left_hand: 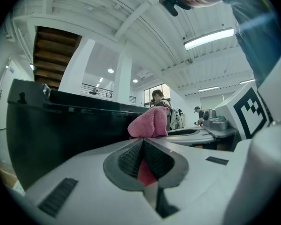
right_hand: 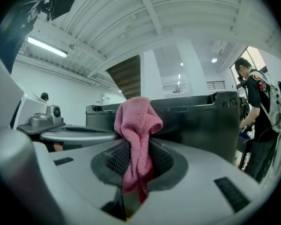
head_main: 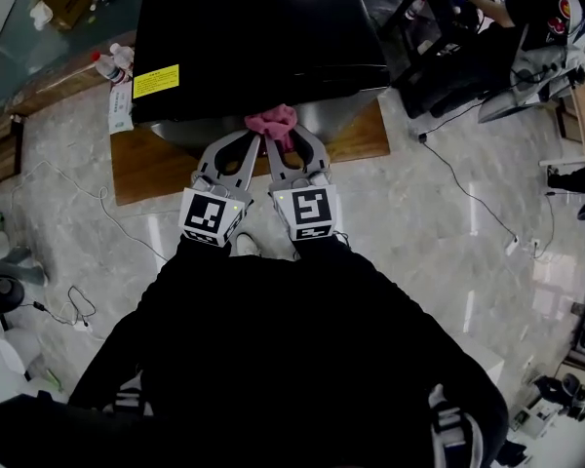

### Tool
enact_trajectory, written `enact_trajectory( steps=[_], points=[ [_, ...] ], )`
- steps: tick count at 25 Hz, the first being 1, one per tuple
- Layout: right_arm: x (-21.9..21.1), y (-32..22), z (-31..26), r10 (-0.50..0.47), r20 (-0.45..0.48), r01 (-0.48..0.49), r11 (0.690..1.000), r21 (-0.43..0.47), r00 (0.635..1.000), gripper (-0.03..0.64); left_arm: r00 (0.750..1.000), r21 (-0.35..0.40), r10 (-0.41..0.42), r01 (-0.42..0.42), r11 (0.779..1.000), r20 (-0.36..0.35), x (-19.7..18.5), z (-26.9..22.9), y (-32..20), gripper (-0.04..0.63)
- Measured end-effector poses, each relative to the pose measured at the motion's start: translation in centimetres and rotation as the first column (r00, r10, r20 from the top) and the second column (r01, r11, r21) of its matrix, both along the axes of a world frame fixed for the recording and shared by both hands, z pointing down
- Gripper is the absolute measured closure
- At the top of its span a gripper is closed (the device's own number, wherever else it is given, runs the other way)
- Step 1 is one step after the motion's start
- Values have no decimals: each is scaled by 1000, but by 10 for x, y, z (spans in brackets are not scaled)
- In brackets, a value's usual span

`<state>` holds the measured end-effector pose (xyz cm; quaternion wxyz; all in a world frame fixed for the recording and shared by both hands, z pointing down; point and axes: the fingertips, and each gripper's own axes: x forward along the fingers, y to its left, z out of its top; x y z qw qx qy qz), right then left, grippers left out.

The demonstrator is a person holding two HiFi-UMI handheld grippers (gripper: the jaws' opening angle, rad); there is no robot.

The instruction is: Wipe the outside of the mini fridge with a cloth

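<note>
One pink cloth (head_main: 273, 123) is sitting bunched up right at the near edge of the black mini fridge (head_main: 253, 37), which is standing on a wooden board (head_main: 146, 169) on the floor. The right gripper (right_hand: 135, 146) is clamping down on the cloth, with a wad poking up past its jaws. The left gripper (left_hand: 143, 140) is pinching it too: a sliver of pink is showing between its closed jaws. I'm guessing the wiping is barely getting going. The cloth is only meeting that near edge, and I'm not seeing any streaks or damp patches on the top. The top, the sides and the area around the yellow sticker (head_main: 156, 81) are all looking like work left to do.
</note>
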<state>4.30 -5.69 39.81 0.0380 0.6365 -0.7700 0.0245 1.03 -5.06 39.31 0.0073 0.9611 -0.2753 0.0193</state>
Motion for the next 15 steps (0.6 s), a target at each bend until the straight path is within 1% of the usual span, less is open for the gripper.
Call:
enact_trajectory(
  steps=[5,15],
  points=[
    [42,7,5,33,10,-33,999,-11,999,528,1000,-1,24,-24,1000,-9,37,1,7,589],
    [117,18,16,74,23,-74,996,-40,997,528,999,-10,43,-43,999,-14,102,5,17,589]
  ],
)
